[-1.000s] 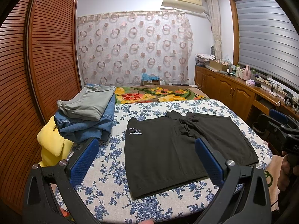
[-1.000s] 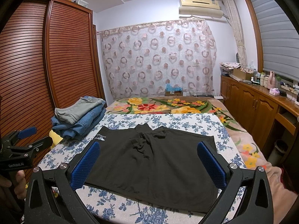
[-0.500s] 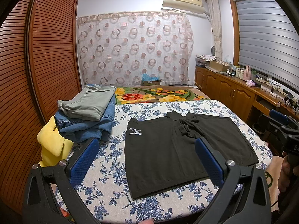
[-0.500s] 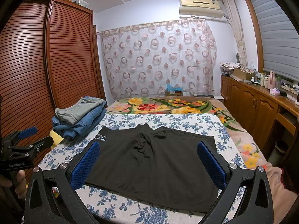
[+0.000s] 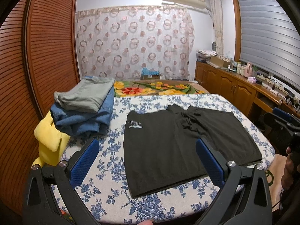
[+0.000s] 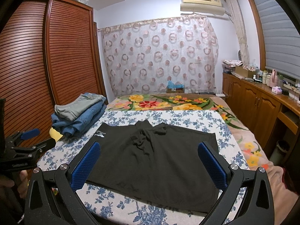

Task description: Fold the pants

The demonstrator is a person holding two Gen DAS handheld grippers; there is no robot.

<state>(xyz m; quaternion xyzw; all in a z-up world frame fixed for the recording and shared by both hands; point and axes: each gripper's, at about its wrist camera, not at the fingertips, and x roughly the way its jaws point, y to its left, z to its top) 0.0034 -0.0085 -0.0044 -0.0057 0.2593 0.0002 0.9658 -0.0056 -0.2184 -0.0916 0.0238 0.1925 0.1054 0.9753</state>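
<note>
Both the left gripper (image 5: 147, 161) and right gripper (image 6: 149, 164) gape empty above black pants (image 6: 155, 155); their logo (image 5: 134, 125) is legible, perhaps, only leftward.

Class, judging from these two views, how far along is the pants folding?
Done: the black pants lie spread flat on the flowered bedspread, beside a pile of folded clothes. In hand: nothing; the left claw and right claw both hover open. Left: every fold.

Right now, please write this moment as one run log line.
left gripper: open, empty | right gripper: open, empty | black pants: flat on bed, unfolded | step: approach
</note>
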